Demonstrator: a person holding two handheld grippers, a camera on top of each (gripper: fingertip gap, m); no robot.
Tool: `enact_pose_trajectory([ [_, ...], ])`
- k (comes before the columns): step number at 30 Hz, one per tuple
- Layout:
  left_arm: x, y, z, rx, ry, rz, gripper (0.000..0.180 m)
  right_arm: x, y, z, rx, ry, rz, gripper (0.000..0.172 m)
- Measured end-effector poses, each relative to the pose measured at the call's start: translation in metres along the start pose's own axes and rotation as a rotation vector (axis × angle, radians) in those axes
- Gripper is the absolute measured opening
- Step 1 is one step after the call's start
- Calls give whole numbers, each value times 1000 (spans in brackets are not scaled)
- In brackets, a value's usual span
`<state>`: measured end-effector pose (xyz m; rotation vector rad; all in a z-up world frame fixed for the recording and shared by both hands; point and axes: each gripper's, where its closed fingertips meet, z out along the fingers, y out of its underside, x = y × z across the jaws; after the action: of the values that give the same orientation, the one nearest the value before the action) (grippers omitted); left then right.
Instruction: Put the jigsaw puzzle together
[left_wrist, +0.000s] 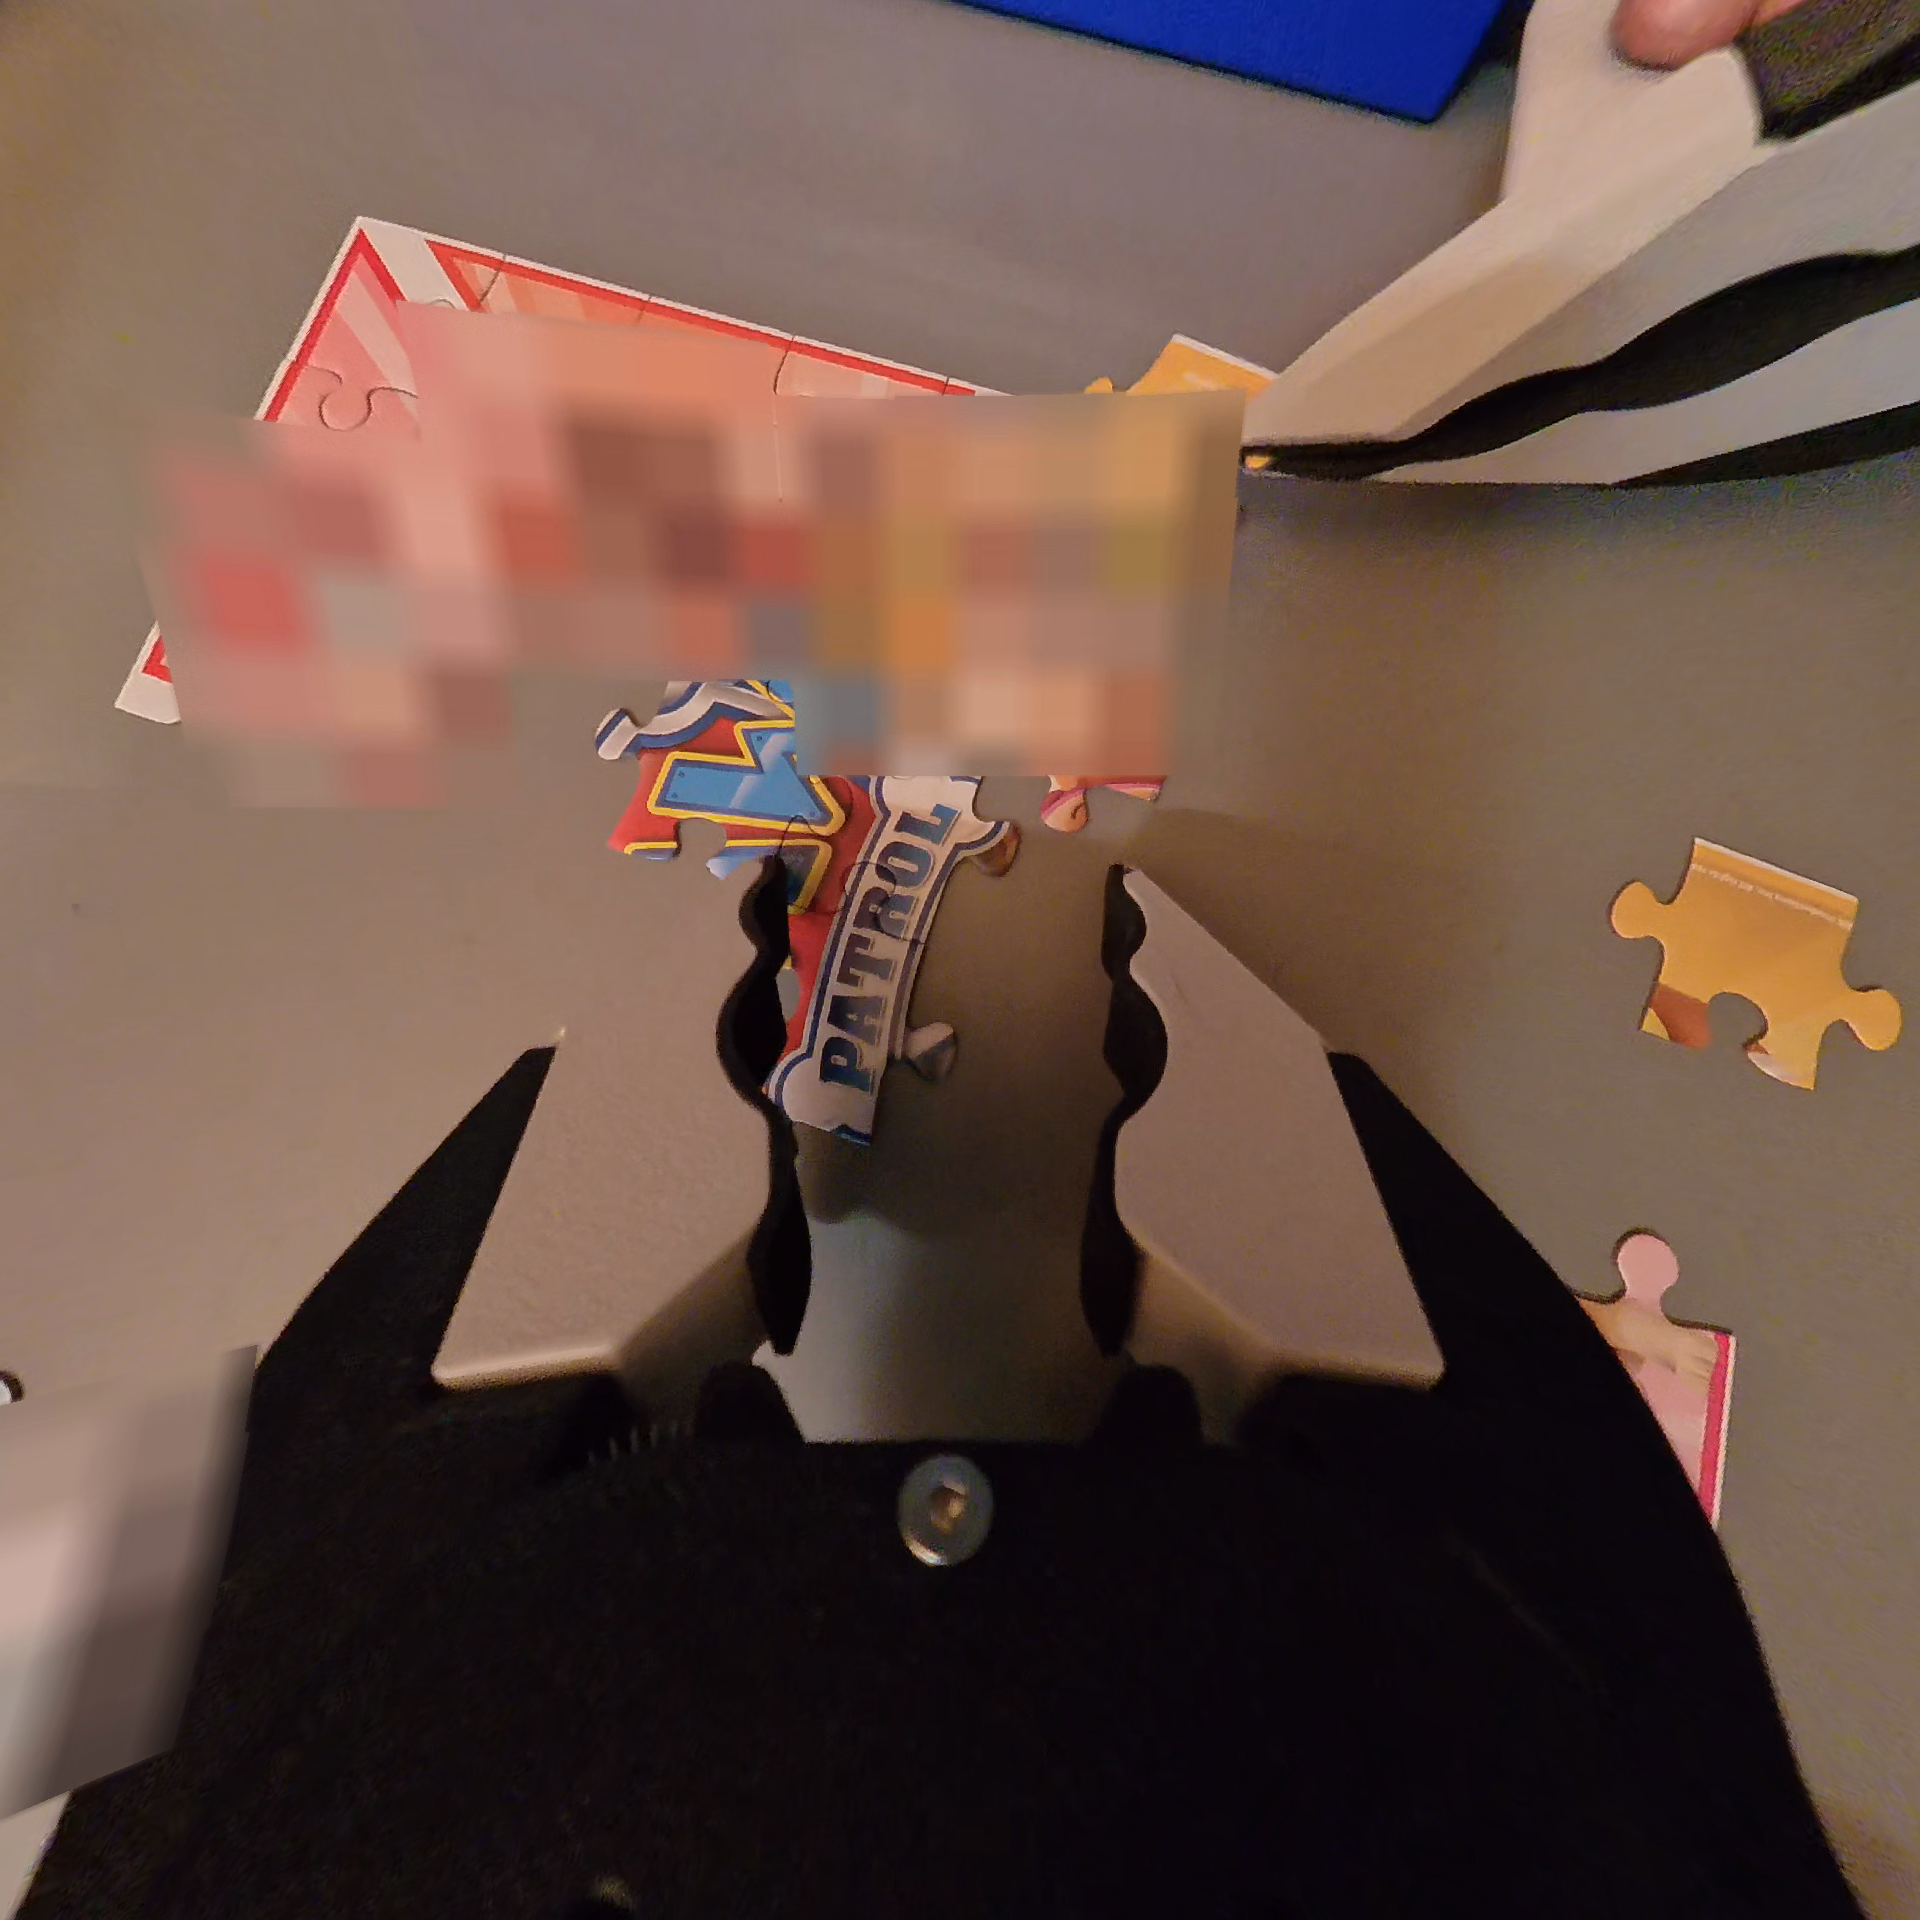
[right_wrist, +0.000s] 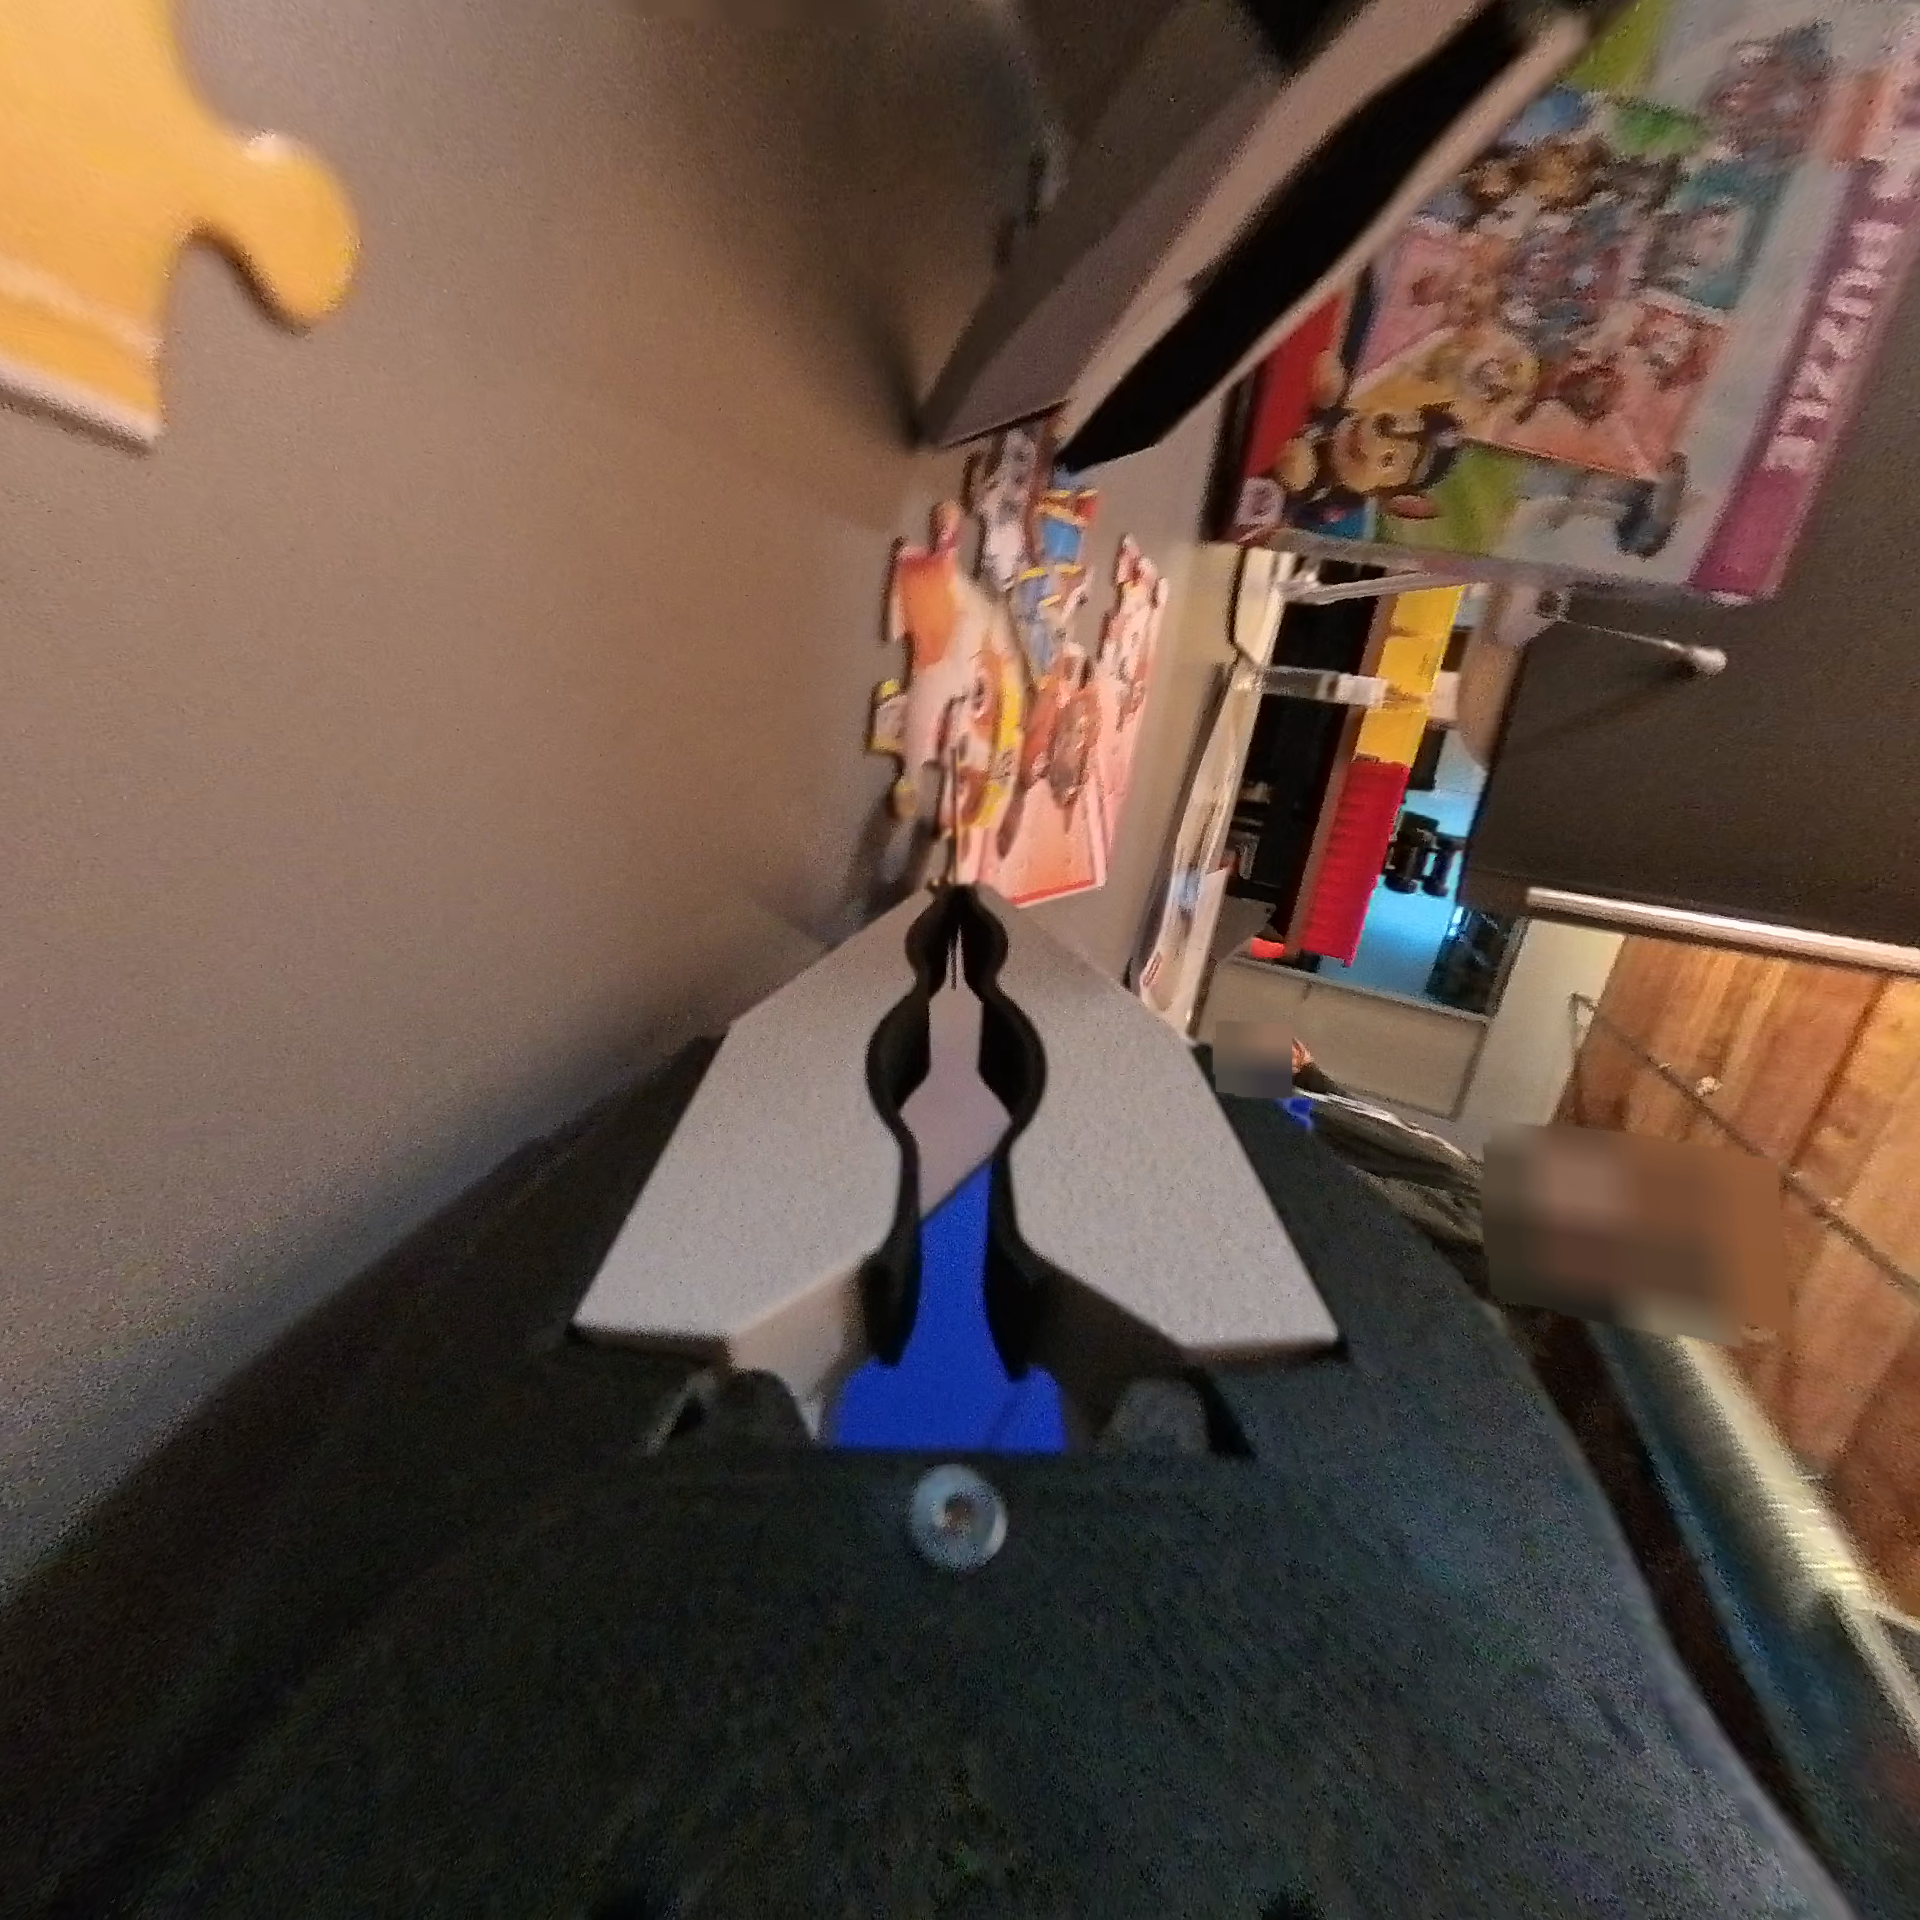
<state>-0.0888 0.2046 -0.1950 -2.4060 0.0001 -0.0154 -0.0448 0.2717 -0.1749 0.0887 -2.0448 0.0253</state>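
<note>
Glossy cardboard puzzle pieces (left_wrist: 1756, 961) on seemingly matt grey table (left_wrist: 1455, 675)

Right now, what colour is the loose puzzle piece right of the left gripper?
Yellow-orange puzzle piece, clearest in the left wrist view.

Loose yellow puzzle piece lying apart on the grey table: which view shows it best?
The left wrist view: the yellow puzzle piece shows whole and sharp on the grey table, right of the left hand-held gripper. The right wrist view shows only a blurred part of a yellow piece, cut off at the top left corner.
</note>
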Motion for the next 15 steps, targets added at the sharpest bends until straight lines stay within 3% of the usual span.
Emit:
enact_pose_trajectory([
  [6, 0, 0, 0, -1, -7, 1, 59, -6, -11, -1, 11, -56, -48, 2],
  [11, 0, 0, 0, 0, -3, 0, 59, -9, 7, 0, -99, -115, -29, 17],
  [15, 0, 0, 0, 8, 1, -8, 59, -12, 16, -8, -189, -169, 185, 22],
])
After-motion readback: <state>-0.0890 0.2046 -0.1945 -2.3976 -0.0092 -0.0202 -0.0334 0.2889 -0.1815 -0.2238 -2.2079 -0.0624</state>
